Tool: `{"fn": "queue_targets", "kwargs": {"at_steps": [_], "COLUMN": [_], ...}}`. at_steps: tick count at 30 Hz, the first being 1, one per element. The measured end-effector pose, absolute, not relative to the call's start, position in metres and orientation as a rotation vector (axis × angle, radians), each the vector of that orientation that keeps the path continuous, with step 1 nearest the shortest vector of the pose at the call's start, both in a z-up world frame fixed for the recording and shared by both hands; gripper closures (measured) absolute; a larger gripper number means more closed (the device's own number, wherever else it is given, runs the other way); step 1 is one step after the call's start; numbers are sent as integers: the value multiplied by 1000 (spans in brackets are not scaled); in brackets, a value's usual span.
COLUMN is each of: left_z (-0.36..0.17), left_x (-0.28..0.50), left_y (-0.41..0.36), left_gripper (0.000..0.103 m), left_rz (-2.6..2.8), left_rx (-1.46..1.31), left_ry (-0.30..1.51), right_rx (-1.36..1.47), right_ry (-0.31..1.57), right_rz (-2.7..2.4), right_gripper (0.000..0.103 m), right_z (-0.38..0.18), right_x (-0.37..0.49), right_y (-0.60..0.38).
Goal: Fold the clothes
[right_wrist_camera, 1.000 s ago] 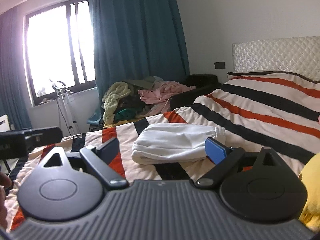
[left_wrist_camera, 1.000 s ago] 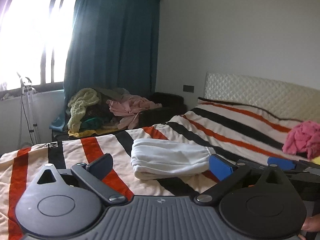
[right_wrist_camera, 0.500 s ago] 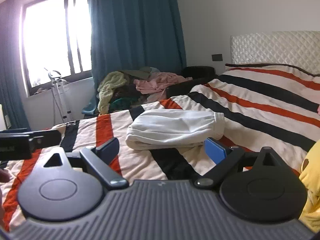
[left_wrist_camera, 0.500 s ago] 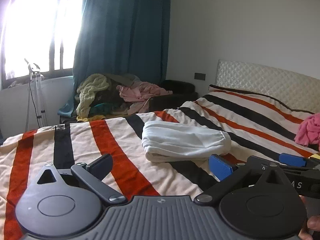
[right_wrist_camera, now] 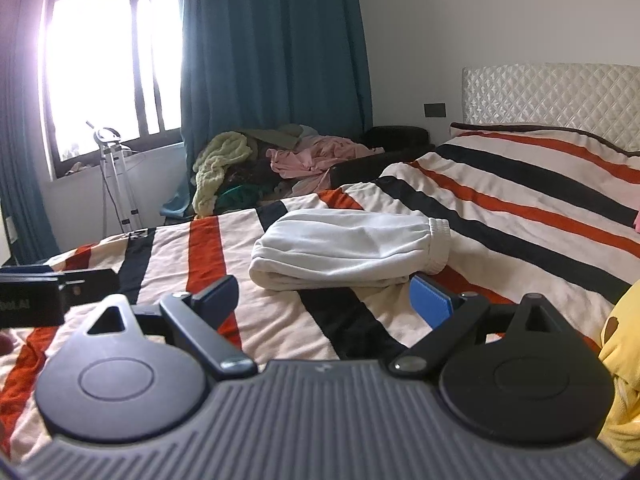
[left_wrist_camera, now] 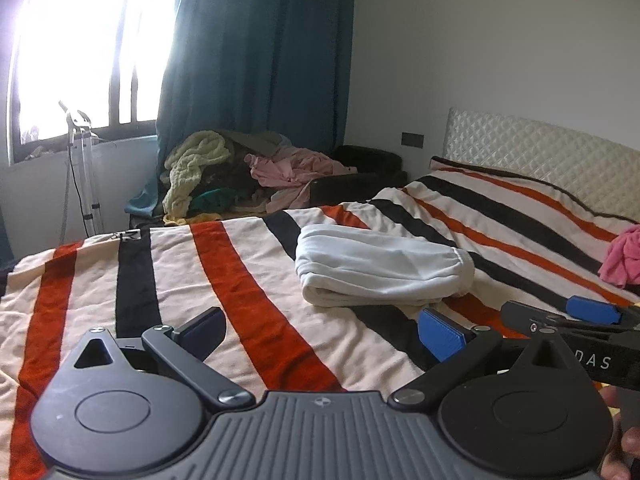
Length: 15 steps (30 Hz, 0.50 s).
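A folded white garment (left_wrist_camera: 380,270) lies on the striped bedspread (left_wrist_camera: 248,280); it also shows in the right wrist view (right_wrist_camera: 348,244). My left gripper (left_wrist_camera: 322,334) is open and empty, a little short of the garment and above the bedspread. My right gripper (right_wrist_camera: 324,300) is open and empty, just short of the garment's near edge. The right gripper's blue fingertips (left_wrist_camera: 592,310) show at the right of the left wrist view. A yellow garment (right_wrist_camera: 620,368) lies at the right edge and a pink one (left_wrist_camera: 622,256) further up the bed.
A heap of unfolded clothes (right_wrist_camera: 272,168) sits on dark furniture beyond the bed's far side, before a teal curtain (right_wrist_camera: 272,48). A metal stand (right_wrist_camera: 114,176) stands under the window. A quilted headboard (right_wrist_camera: 552,96) is at the right.
Both grippers have drawn back from the white garment and lifted a little. The garment has not moved. Both grippers stay open.
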<state>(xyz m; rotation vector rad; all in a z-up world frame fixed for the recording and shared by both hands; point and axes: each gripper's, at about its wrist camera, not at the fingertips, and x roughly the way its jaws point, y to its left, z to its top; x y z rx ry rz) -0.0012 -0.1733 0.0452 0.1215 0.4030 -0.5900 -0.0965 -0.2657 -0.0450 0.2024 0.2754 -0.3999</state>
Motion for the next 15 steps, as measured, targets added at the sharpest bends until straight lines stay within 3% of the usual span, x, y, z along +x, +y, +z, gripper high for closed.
{"fn": "queue_targets", "kwargs": {"at_steps": [15], "left_z": [41], "left_x": [5], "left_y": [-173], "left_gripper": [0], "left_rz": [-582], "left_rx": [90], "left_ry": [436], "right_rx": [200], "right_ry": [308], "right_rz": [-389], "right_gripper": [9], "right_z": [-46], "right_x": [-90], "right_y": [-266]}}
